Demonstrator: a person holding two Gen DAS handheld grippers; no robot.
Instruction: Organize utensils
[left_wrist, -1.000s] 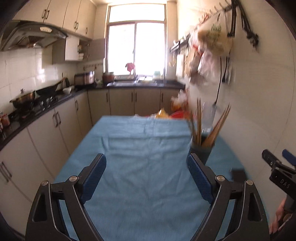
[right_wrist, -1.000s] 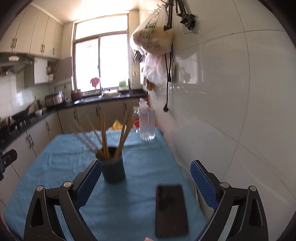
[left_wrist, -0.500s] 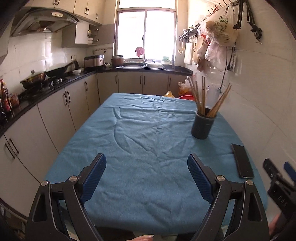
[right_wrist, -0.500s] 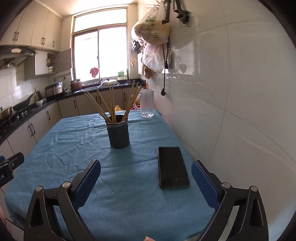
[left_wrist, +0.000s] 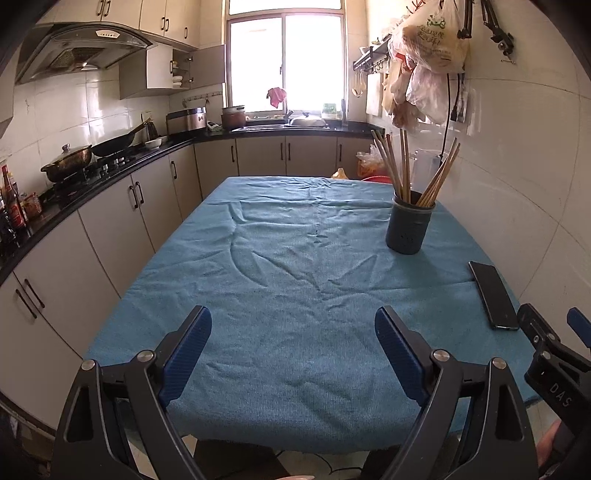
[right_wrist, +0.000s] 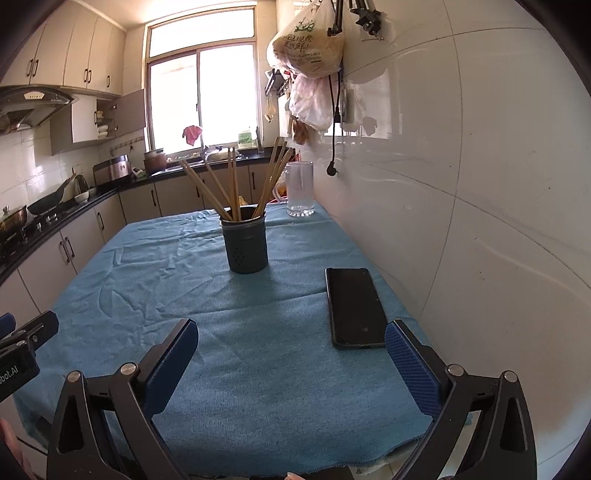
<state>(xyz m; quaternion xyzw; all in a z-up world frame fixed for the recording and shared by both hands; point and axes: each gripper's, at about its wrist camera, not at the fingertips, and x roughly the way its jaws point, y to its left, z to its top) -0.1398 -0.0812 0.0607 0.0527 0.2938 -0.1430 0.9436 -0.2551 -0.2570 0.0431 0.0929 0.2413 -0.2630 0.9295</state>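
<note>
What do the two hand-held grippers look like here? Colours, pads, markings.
Both match: the left hand-held gripper and the right hand-held gripper have black triangular cut-out frames, silver pivot bolts and blue ribbed pads. White lettering shows on each body from the other's camera, only partly readable. No cables or sleeves in view.

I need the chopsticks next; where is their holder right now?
The dark holder stands upright on the blue tablecloth, right of centre in the left wrist view, between the glass jug and the black phone.
</note>
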